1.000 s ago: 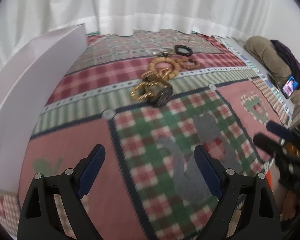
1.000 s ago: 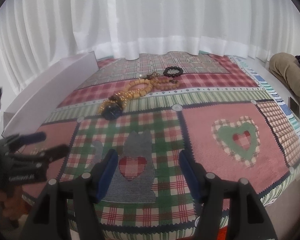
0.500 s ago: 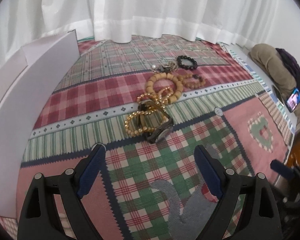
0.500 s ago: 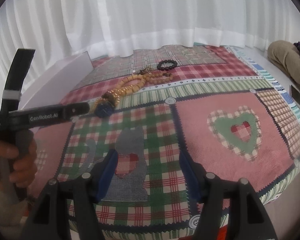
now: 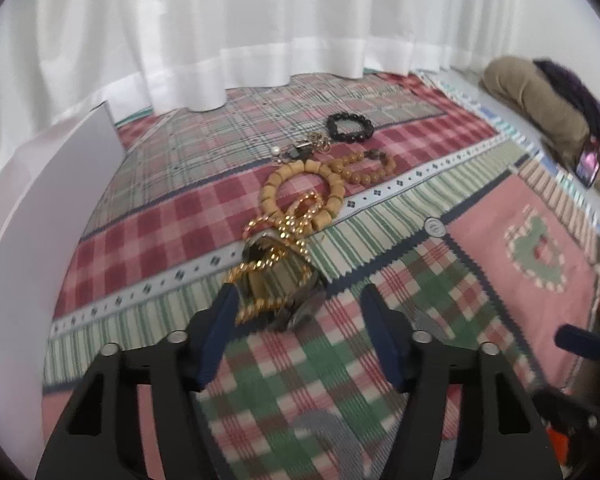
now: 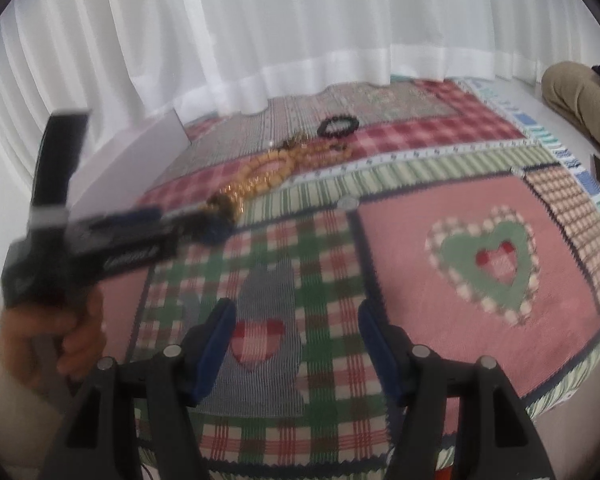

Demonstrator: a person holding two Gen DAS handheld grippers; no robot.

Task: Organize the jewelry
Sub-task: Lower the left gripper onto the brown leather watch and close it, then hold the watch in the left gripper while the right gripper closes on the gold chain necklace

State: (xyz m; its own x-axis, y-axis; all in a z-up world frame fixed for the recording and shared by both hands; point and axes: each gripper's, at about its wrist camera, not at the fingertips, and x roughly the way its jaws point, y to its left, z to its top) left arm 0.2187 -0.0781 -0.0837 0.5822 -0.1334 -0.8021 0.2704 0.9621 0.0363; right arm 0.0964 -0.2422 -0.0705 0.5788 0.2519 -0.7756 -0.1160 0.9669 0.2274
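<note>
A pile of jewelry lies on a patchwork cloth [image 5: 148, 240]. Nearest is a dark watch [image 5: 296, 300] tangled with a gold chain bracelet [image 5: 268, 264]. Behind it lie a tan wooden bead bracelet [image 5: 306, 188], a brown bead bracelet [image 5: 368, 168], small trinkets [image 5: 300, 150] and a black bead bracelet [image 5: 350, 128]. My left gripper [image 5: 300, 320] is open, its fingertips just short of the watch on either side. In the right wrist view the left gripper [image 6: 168, 220] reaches toward the pile [image 6: 260, 176]. My right gripper [image 6: 296, 332] is open and empty over the cloth's near part.
A white box [image 5: 40, 208] stands along the cloth's left edge. White curtains [image 5: 260, 20] hang behind. A person in tan clothes [image 5: 540, 100] with a phone [image 5: 588, 160] sits at the far right. The cloth's front edge [image 6: 300, 464] is close below my right gripper.
My left gripper has moved forward to the jewelry pile and now brackets the watch. My right gripper has shifted only slightly.
</note>
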